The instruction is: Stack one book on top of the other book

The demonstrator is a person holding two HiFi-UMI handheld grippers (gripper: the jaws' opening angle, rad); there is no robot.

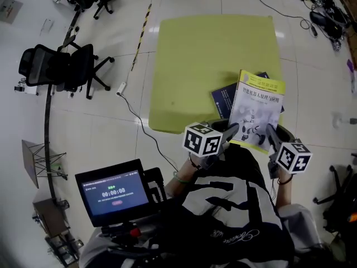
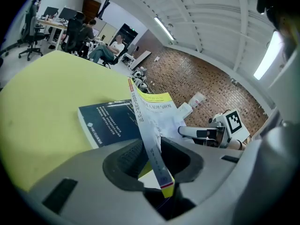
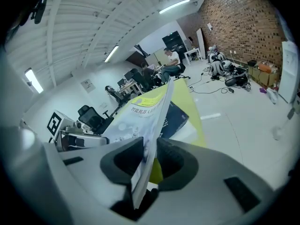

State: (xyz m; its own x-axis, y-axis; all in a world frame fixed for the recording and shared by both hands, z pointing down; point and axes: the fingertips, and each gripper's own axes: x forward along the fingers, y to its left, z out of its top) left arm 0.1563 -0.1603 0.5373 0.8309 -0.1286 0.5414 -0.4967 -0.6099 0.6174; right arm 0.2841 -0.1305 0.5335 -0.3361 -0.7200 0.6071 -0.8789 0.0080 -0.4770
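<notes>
Left gripper (image 1: 230,133), lower centre of the head view: jaws clamped on the spine edge of the white book with yellow top band (image 1: 257,108). That book sits just right of centre, held tilted above the near right corner of the yellow-green table (image 1: 206,60), overlapping the dark blue book (image 1: 223,100) lying flat there. Right gripper (image 1: 272,135), lower right: jaws clamped on the same book's opposite edge.

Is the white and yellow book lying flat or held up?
Held up: left gripper and right gripper clamp the white and yellow book, tilted over the dark blue book.
</notes>
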